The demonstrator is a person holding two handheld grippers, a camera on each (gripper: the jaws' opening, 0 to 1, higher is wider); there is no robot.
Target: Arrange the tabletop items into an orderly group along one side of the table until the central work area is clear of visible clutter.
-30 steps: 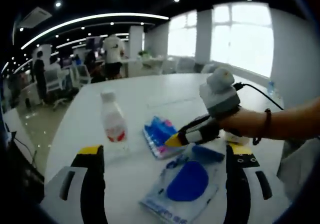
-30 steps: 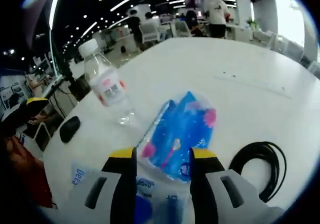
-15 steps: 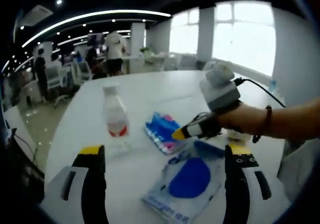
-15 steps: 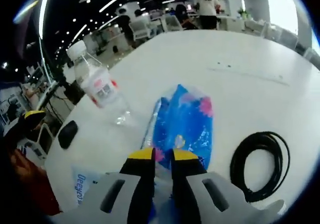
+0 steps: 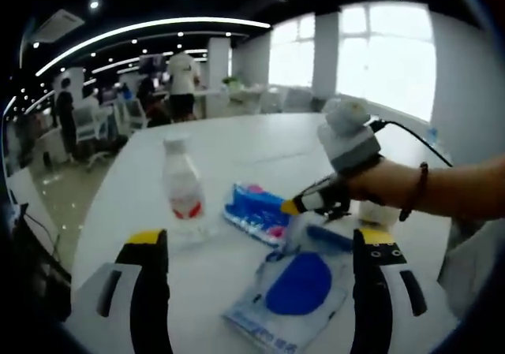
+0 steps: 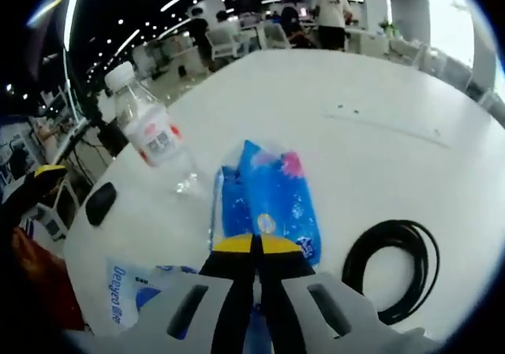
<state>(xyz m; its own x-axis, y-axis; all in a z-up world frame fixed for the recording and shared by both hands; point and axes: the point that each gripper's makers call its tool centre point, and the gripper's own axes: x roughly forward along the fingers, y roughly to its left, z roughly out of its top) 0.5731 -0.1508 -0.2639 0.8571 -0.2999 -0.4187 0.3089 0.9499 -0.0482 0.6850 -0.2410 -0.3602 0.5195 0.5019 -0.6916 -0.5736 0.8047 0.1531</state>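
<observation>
Pinching the near edge of the blue packet, the right tool had its jaws clenched on the wrapper, so the step in hand looked like carrying or dragging this packet toward one side of the tabletop. The packet lay near the middle of the white surface, flat, with a water bottle standing just beside it on one flank and a coiled black cable on the other. A clear bag with a blue round object inside rested close below the packet, between the jaws of the left tool, which stood released and wide apart, touching nothing. From the left gripper view the packet met the right tool at its tip. Next would likely come a pull toward one edge, keeping the thin wrapper from slipping.
</observation>
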